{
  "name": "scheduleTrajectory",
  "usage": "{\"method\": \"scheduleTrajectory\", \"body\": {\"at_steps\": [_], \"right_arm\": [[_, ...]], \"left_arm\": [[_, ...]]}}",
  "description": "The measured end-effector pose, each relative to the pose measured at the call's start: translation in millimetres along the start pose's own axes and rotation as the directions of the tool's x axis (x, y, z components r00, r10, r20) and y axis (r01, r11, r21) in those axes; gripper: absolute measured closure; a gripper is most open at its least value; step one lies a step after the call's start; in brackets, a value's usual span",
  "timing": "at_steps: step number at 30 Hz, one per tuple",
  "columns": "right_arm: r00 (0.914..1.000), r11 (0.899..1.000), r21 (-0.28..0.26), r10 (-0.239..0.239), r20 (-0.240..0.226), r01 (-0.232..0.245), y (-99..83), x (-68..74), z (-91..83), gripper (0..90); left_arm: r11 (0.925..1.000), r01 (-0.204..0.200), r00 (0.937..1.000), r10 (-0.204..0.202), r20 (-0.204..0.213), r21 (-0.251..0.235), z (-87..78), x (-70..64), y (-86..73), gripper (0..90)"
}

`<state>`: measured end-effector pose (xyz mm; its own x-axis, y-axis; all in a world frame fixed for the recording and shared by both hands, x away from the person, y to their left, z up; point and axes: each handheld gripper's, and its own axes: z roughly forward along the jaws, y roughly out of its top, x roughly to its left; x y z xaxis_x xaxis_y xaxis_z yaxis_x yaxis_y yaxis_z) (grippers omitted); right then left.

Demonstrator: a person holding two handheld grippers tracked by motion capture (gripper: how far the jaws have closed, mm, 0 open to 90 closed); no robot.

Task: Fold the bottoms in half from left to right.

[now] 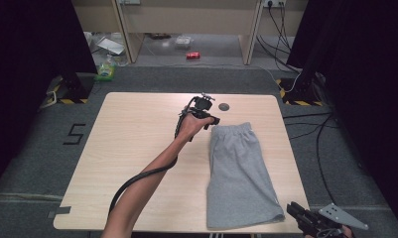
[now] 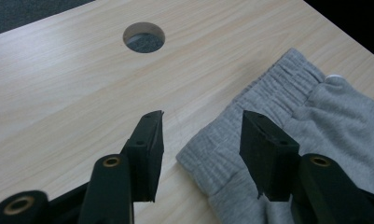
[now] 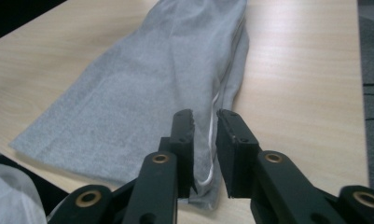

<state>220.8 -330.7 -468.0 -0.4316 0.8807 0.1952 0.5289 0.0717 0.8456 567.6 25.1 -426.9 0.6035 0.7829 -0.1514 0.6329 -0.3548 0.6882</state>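
On the table point(image 1: 137, 148), grey shorts point(image 1: 238, 173) lie lengthwise, waistband pointing away

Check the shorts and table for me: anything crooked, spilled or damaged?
Nothing stands out. The grey shorts lie folded lengthwise and flat on the table, hem at the near edge. The round hole looks like a cable port, not damage.
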Motion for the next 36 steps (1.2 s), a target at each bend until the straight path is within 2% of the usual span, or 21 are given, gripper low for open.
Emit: {"method": "scheduleTrajectory", "body": {"at_steps": [7, 16, 23, 28, 36], "right_arm": [[0.9999, 1.0, 0.001, -0.012, 0.0, 0.012, 15.4, -1.0, 13.2, 70.7], [0.9984, 0.998, 0.025, -0.048, -0.029, 0.049, 33.0, 4.1, 48.3, 68.7], [0.9968, 0.997, 0.044, -0.067, -0.044, 0.069, 44.9, 8.2, 74.2, 66.8], [0.9956, 0.995, 0.048, -0.084, -0.041, 0.086, 55.0, 7.9, 87.7, 65.3], [0.9957, 0.995, 0.045, -0.09, -0.021, 0.091, 78.9, -0.4, 113.3, 62.5]], "left_arm": [[0.9998, 0.014, 0.9998, -0.014, 0.011, -0.015, -11.4, 4.6, -10.5, 46.1], [0.9982, 0.049, 0.9983, -0.047, 0.033, -0.035, -18.9, 9.6, -19.8, 42.1], [0.997, 0.058, 0.9973, -0.056, 0.047, -0.052, -23.9, 11.1, -26.6, 39.6], [0.996, 0.073, 0.9963, -0.07, 0.05, -0.051, -23.2, 11.8, -31.7, 35.8], [0.9971, 0.068, 0.9962, -0.066, 0.057, -0.036, -16.0, 7.4, -39.6, 30.7]]}}
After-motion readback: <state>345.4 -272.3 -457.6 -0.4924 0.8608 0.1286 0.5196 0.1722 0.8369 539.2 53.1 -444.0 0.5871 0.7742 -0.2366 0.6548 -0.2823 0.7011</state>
